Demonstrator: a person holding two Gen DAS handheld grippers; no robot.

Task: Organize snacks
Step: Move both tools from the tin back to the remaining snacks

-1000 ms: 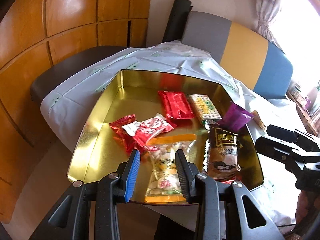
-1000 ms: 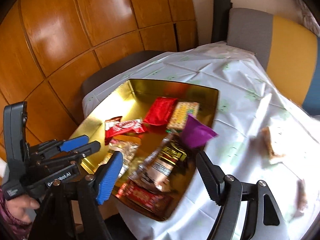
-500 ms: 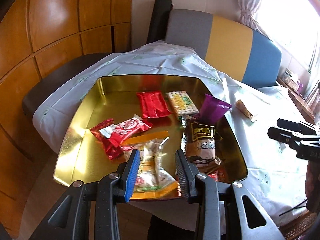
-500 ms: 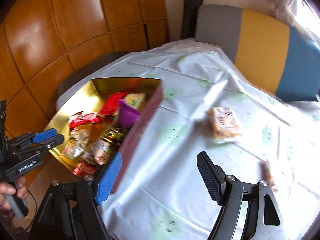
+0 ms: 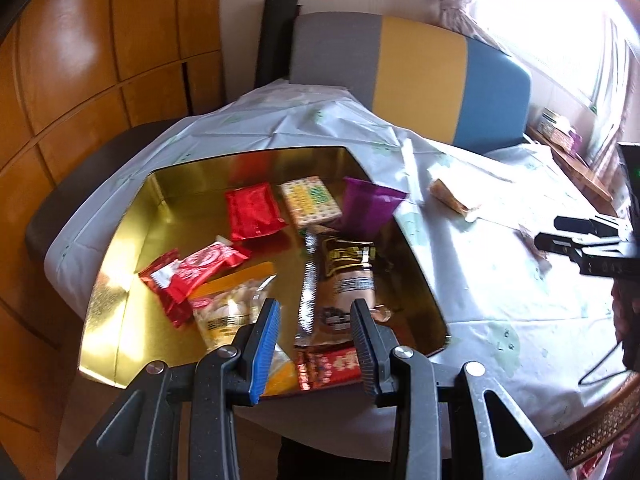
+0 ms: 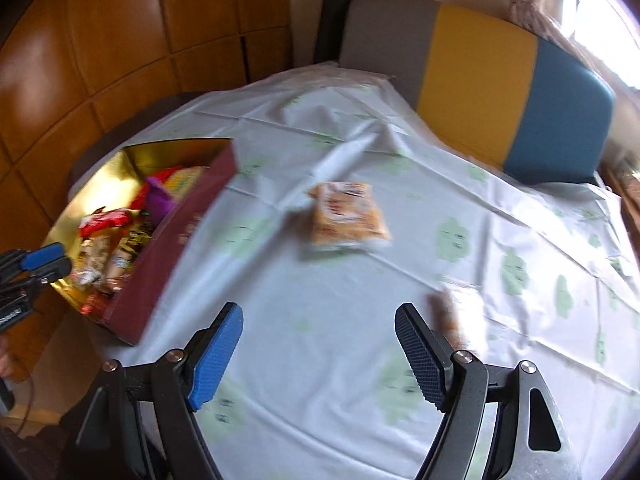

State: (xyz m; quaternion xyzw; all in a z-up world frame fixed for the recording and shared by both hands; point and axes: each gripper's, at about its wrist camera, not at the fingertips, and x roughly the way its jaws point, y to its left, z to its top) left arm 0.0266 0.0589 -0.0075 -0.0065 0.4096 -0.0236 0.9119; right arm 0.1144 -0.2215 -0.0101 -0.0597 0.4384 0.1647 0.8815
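Round table under a pale cloth (image 6: 340,304) with faint green prints, a grey-yellow-blue chair (image 6: 480,68) at its far side, wood panelling (image 5: 100,60) to the left. Gold-lined tin (image 5: 120,280) sits at the table's left edge, maroon outside as seen from the right wrist camera (image 6: 176,248). Inside it: brown packet (image 5: 348,276) lying lengthwise near the middle, clear bag (image 5: 228,312) of pale nuts with an orange header beside it on the left, red wafer packs (image 5: 192,272) overlapping further left, red pouch (image 5: 252,212) and checkered pack (image 5: 310,200) toward the far wall, purple pouch (image 5: 366,210) leaning over the right rim, small red bar (image 5: 328,368) at the near wall. Outside the tin, orange snack bag (image 6: 346,212) lies flat on the cloth, well apart from the tin; same bag shows edge-on from the left view (image 5: 452,200). A smaller brownish packet (image 6: 448,312), blurred, lies near the right finger. Left gripper (image 5: 314,332) hovers over the tin's near end, jaws parted with nothing between them. Right gripper (image 6: 320,354) hangs over bare cloth, jaws spread wide and empty, short of the orange bag.
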